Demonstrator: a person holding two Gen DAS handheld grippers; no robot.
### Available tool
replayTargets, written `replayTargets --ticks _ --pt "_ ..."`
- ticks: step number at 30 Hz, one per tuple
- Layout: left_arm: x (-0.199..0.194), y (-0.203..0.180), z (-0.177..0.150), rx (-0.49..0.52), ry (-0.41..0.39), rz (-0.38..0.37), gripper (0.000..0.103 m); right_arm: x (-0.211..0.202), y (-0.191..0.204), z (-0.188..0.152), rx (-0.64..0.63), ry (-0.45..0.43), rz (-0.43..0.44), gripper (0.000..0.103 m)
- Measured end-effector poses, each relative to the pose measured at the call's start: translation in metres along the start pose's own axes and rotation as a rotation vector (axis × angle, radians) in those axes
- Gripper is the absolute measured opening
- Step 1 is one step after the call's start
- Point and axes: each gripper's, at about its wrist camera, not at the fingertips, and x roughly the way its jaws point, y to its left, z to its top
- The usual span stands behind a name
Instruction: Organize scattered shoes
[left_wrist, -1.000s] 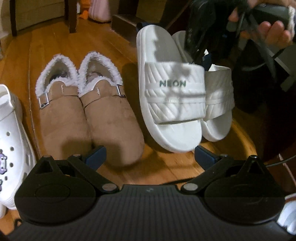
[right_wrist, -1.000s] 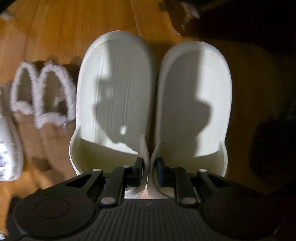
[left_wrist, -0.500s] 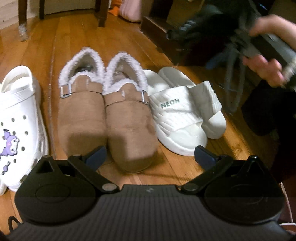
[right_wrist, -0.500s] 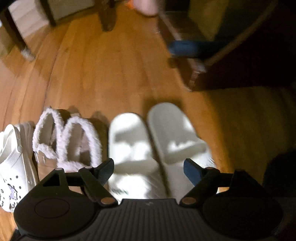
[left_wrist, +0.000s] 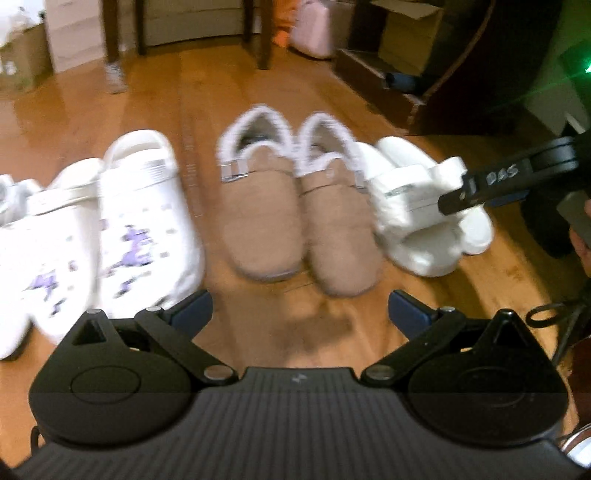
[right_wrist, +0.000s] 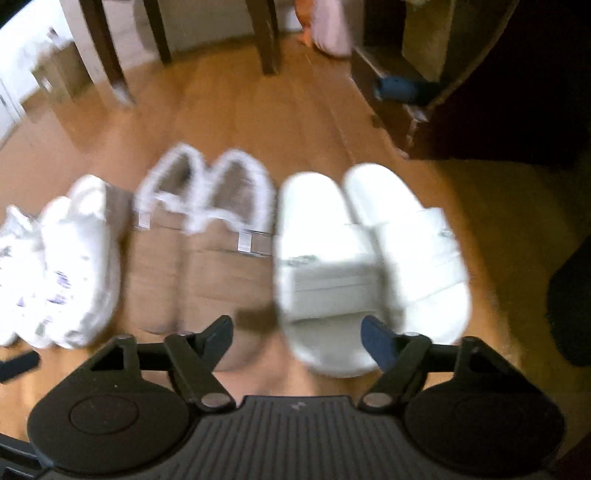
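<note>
We see the white slides (right_wrist: 365, 266) lying as a pair on the wooden floor (right_wrist: 258, 110), side by side and touching, toes toward the camera, at about five o'clock from the middle of the right wrist view. Just beside them, at their nine o'clock, sit the tan fleece-lined clogs (right_wrist: 199, 254), also paired, and farther toward nine o'clock the white perforated clogs (right_wrist: 62, 269) with purple charms. In the left wrist view the same row runs from the white perforated clogs (left_wrist: 110, 236) through the tan fleece-lined clogs (left_wrist: 291, 218) to the white slides (left_wrist: 417, 218).

Our right gripper (right_wrist: 297, 334) has just been opening; its jaws stand wide apart above the slides' toes, with nothing pressed between the pads. Our left gripper (left_wrist: 299, 312) is likewise spread wide and empty over bare floor in front of the tan pair. At twelve o'clock stand dark furniture legs (right_wrist: 266, 37). Both views are blurred.
</note>
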Motion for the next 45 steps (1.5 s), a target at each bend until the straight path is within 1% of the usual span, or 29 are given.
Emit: replayTargets --ticks 2,4,7,8,10,13,16,18,20,22,23,25,27,30,34,36,39,42,45 --pt "-0.012 0.01 -0.008 -0.015 -0.021 0.006 0.103 -0.012 0.018 -0.012 0.017 -0.025 0.03 0.08" --pt "-0.034 0.024 -0.02 -0.017 -0.07 0.017 0.103 -0.016 0.035 -0.024 0.032 0.008 0.072 0.079" --pt "-0.05 0.035 -0.03 -0.018 -0.076 0.044 0.103 -0.023 0.061 -0.041 0.024 0.04 0.103 0.079" --pt "-0.055 0.039 -0.033 -0.024 -0.076 0.06 0.103 -0.026 0.062 -0.042 0.02 0.044 0.107 0.079" --pt "-0.065 0.047 -0.039 -0.037 -0.074 0.09 0.103 -0.036 0.07 -0.05 -0.009 0.018 0.107 0.079" --pt "-0.074 0.054 -0.041 -0.072 -0.086 0.099 0.103 -0.05 0.088 -0.069 -0.076 -0.052 0.09 0.081" --pt "-0.078 0.057 -0.042 -0.099 -0.093 0.077 0.103 -0.061 0.1 -0.087 -0.123 -0.128 0.057 0.083" --pt "-0.077 0.057 -0.044 -0.096 -0.087 0.075 0.103 -0.067 0.104 -0.096 -0.135 -0.153 0.041 0.087" --pt "-0.076 0.055 -0.045 -0.082 -0.073 0.088 0.103 -0.073 0.107 -0.102 -0.14 -0.172 0.027 0.088" --pt "-0.074 0.056 -0.048 -0.089 -0.066 0.102 0.103 -0.077 0.107 -0.106 -0.135 -0.175 0.024 0.092" --pt "-0.073 0.057 -0.05 -0.092 -0.061 0.109 0.103 -0.077 0.109 -0.108 -0.133 -0.166 0.021 0.096" --pt "-0.071 0.059 -0.053 -0.102 -0.049 0.118 0.103 -0.076 0.113 -0.111 -0.127 -0.146 0.018 0.096" --pt "-0.064 0.062 -0.06 -0.109 -0.016 0.118 0.103 -0.075 0.111 -0.115 -0.095 -0.135 0.027 0.096" --pt "-0.063 0.064 -0.065 -0.099 -0.005 0.141 0.103 -0.076 0.114 -0.117 -0.083 -0.111 0.037 0.096" --pt "-0.071 0.067 -0.066 -0.092 -0.018 0.159 0.103 -0.085 0.128 -0.122 -0.144 -0.145 0.01 0.096" --pt "-0.076 0.07 -0.066 -0.094 -0.025 0.16 0.103 -0.087 0.137 -0.124 -0.185 -0.155 -0.02 0.097" --pt "-0.08 0.073 -0.069 -0.105 -0.011 0.162 0.103 -0.087 0.154 -0.128 -0.23 -0.16 -0.066 0.098" --pt "-0.081 0.075 -0.074 -0.085 0.002 0.176 0.103 -0.087 0.163 -0.132 -0.215 -0.167 -0.079 0.098" --pt "-0.079 0.08 -0.075 -0.105 0.01 0.174 0.103 -0.089 0.166 -0.134 -0.201 -0.17 -0.079 0.098"
